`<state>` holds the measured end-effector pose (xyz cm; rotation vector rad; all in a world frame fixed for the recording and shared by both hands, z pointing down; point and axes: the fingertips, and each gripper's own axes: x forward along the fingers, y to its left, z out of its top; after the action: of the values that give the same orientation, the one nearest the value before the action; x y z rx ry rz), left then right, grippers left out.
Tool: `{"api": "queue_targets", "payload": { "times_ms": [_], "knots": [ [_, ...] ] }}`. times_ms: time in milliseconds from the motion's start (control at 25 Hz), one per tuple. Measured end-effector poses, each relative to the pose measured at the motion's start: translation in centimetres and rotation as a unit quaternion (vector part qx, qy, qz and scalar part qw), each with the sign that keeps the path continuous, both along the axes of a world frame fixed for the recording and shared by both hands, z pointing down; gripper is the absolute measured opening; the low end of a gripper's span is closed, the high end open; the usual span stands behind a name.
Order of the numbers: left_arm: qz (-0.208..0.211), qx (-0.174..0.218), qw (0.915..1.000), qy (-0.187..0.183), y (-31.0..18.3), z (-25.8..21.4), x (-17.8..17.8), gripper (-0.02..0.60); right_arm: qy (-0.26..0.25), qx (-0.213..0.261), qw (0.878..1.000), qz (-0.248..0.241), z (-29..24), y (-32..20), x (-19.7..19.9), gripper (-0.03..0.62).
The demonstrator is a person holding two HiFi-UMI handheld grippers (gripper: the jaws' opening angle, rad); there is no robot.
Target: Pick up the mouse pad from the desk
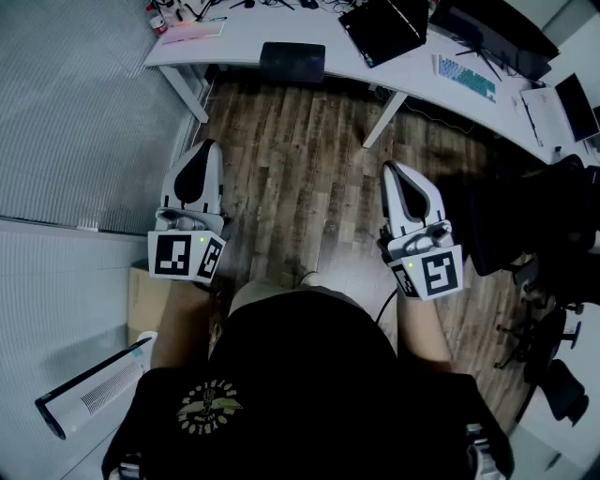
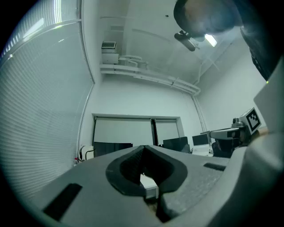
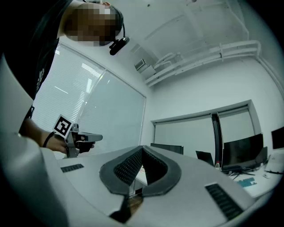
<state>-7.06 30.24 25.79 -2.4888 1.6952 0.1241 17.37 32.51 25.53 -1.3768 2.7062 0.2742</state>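
I stand on a wooden floor, well short of the white desk (image 1: 281, 28) at the top of the head view. A dark flat rectangle with rounded corners (image 1: 292, 62) sits at the desk's front edge, and a pinkish flat pad (image 1: 192, 31) lies at its left end. I cannot tell which one is the mouse pad. My left gripper (image 1: 200, 152) and right gripper (image 1: 395, 171) are held side by side over the floor, pointing at the desk. Both are shut with nothing in them. In the gripper views the left gripper (image 2: 143, 148) and right gripper (image 3: 142, 150) show their pads meeting.
An open laptop (image 1: 386, 28) and a keyboard (image 1: 464, 77) lie on the desk. A black office chair (image 1: 534, 225) stands at the right. A white appliance (image 1: 94, 389) and a cardboard box (image 1: 141, 300) sit at my lower left, by a glass wall (image 1: 75, 112).
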Motion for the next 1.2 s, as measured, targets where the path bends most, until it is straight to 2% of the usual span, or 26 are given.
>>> {"api": "queue_targets", "payload": {
  "times_ms": [280,640,760,1200],
  "knots": [
    [0.000,-0.011,0.9999,-0.004,0.1,0.7,1.8,0.008,-0.013,-0.014,1.000,-0.010,0.4,-0.7,1.3,0.000],
    [0.003,-0.029,0.9996,-0.001,-1.7,2.6,0.5,0.008,-0.029,-0.050,0.998,-0.003,3.2,-3.2,1.1,0.000],
    [0.006,-0.032,0.9994,-0.007,-3.3,3.1,0.0,0.008,-0.034,-0.062,0.998,0.002,3.8,-4.8,0.9,0.000],
    [0.025,-0.054,0.9982,0.009,-11.4,4.9,-1.1,0.008,-0.019,-0.073,0.997,0.019,4.0,-11.4,-1.0,0.000]
  ]
}}
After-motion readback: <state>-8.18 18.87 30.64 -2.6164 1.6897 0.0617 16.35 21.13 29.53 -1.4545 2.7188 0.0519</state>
